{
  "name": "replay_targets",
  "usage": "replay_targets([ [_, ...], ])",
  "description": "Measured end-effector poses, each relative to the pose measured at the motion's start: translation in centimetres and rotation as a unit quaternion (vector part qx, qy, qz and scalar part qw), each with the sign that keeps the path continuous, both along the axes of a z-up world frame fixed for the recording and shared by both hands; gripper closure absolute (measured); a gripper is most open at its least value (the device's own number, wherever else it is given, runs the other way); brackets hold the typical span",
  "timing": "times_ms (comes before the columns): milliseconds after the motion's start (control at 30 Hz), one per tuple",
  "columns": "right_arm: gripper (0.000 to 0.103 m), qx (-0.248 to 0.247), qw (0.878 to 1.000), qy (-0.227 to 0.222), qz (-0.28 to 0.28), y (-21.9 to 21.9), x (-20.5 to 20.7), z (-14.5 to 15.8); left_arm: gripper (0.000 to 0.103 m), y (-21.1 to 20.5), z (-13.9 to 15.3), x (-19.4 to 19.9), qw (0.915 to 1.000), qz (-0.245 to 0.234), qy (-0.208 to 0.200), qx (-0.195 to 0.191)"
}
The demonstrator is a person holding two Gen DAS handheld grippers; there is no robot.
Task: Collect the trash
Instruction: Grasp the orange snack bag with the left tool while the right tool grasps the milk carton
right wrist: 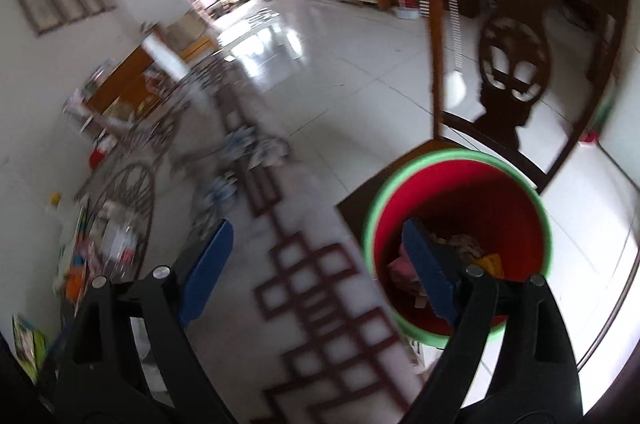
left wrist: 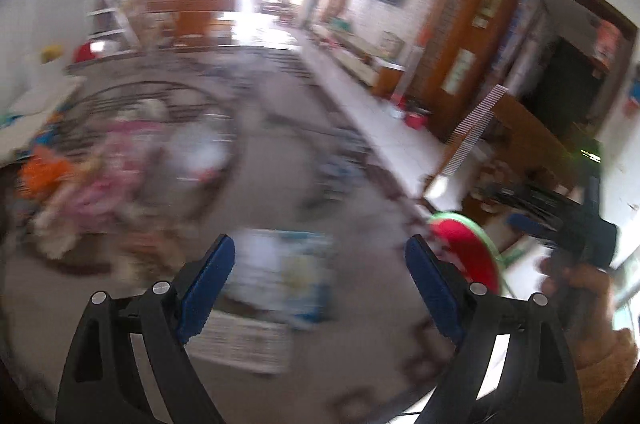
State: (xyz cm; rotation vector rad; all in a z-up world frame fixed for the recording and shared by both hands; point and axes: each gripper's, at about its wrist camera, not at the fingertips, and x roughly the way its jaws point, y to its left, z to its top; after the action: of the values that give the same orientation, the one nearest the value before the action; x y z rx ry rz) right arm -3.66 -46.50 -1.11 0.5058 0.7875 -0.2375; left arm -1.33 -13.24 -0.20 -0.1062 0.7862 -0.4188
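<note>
- Far left in the left wrist view, a blurred heap [left wrist: 92, 180] of pink, orange and white things lies on the rug [left wrist: 272, 160], inside its dark ring pattern; too smeared to tell what each piece is.
- Left gripper [left wrist: 320, 276]: jaws spread wide, blue pads well apart, nothing between them. It hangs above the rug.
- Past the gap between its fingers, a pale blue-and-white packet [left wrist: 288, 272] lies flat on the rug, blurred; it touches neither pad.
- Just right of the left gripper's right finger, the bin [left wrist: 468, 248] shows as a red inside with a green rim, at the rug's edge.
- Further right in that view, the right gripper [left wrist: 532, 220] is seen from the side, held in a hand [left wrist: 580, 288] above the bin; from here I cannot tell its jaw gap.
- Right wrist view, left side: more blurred clutter [right wrist: 100, 236] on the rug [right wrist: 320, 264], by the ring pattern.
- Right gripper [right wrist: 316, 264]: jaws wide open and empty, the left pad over the rug, the right pad over the bin's mouth.
- The bin [right wrist: 520, 200] stands on the tiled floor [right wrist: 360, 72] just beside the rug's border, with trash [right wrist: 464, 248] in pink, yellow and patterned bits at its bottom.
- Behind the bin stands a dark carved wooden chair [right wrist: 516, 80].
</note>
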Motion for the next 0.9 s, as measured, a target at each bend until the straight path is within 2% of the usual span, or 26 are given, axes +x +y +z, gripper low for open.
replay_targets([
  [200, 0.016, 0.003, 0.998, -0.003, 0.057, 4.0, 1.9, 0.3, 0.02, 9.5, -1.1, 3.4, 0.9931, 0.104, 0.016, 0.05],
  [267, 0.015, 0.004, 0.998, -0.003, 0.07, 5.1, 2.5, 0.4, 0.02, 12.2, -1.1, 4.5, 0.9886, 0.133, 0.01, 0.07],
  [367, 0.015, 0.003, 0.996, 0.0, 0.086, 6.7, 3.5, 0.3, 0.02, 16.8, -0.8, 7.1, 0.9772, 0.186, 0.004, 0.101],
  [467, 0.014, 0.001, 0.994, 0.003, 0.108, 8.5, 4.4, 0.2, 0.02, 20.3, -1.3, 9.9, 0.9686, 0.221, 0.011, 0.114],
  [600, 0.014, 0.017, 0.986, -0.015, 0.163, 11.0, 5.2, 0.4, 0.02, 23.2, -2.7, 13.4, 0.9596, 0.244, 0.024, 0.137],
  [733, 0.014, 0.009, 0.974, -0.034, 0.222, 14.0, 5.8, 0.8, 0.02, 24.3, -5.0, 16.1, 0.9613, 0.231, 0.068, 0.134],
  [900, 0.013, 0.006, 0.962, -0.034, 0.27, 17.1, 6.5, 0.8, 0.02, 24.0, -7.7, 18.4, 0.9598, 0.205, 0.106, 0.16],
])
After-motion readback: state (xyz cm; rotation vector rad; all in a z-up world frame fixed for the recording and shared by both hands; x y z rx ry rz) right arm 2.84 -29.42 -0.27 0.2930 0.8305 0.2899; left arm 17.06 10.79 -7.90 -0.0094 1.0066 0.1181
